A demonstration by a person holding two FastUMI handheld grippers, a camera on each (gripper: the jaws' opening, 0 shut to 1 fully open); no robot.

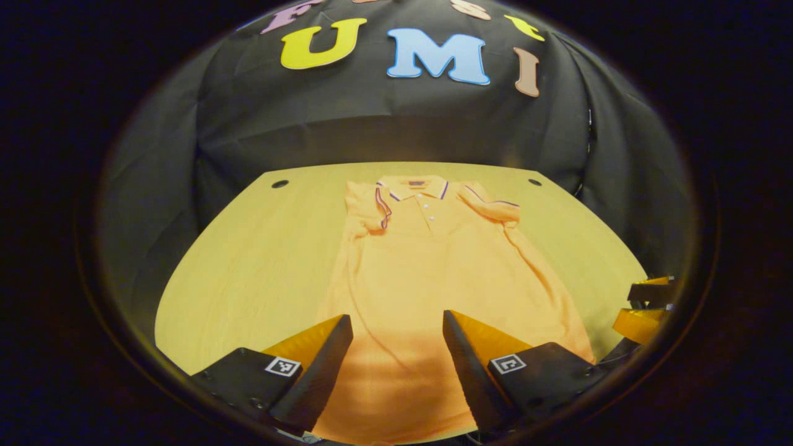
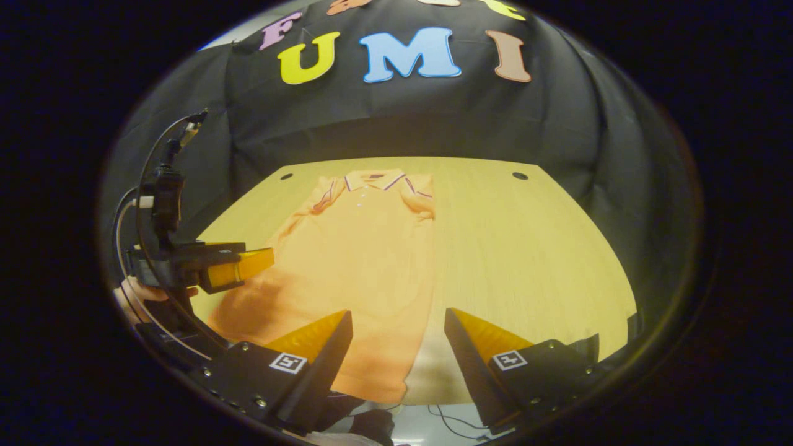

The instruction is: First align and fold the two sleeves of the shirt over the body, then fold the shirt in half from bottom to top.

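Observation:
An orange polo shirt (image 1: 421, 279) lies flat on the wooden table (image 1: 248, 266), collar (image 1: 414, 186) at the far end. Its sleeves, one (image 1: 372, 214) on the left and one (image 1: 495, 209) on the right, lie bunched inward at the shoulders. My left gripper (image 1: 396, 331) hovers open over the lower part of the body, nothing between its fingers. My right gripper (image 2: 396, 331) stands open above the shirt's (image 2: 359, 266) near right hem corner. In the right gripper view the left gripper (image 2: 238, 266) hangs at the left, held by a hand (image 2: 139, 297). The right gripper's fingers (image 1: 644, 310) peek in at the right edge of the left gripper view.
Two small round holes (image 1: 280, 184) (image 1: 534, 182) mark the table's far corners. Black cloth hangs behind the table. Bare wood (image 2: 526, 260) spreads to the right of the shirt. Cables (image 2: 446, 421) trail below the table's near edge.

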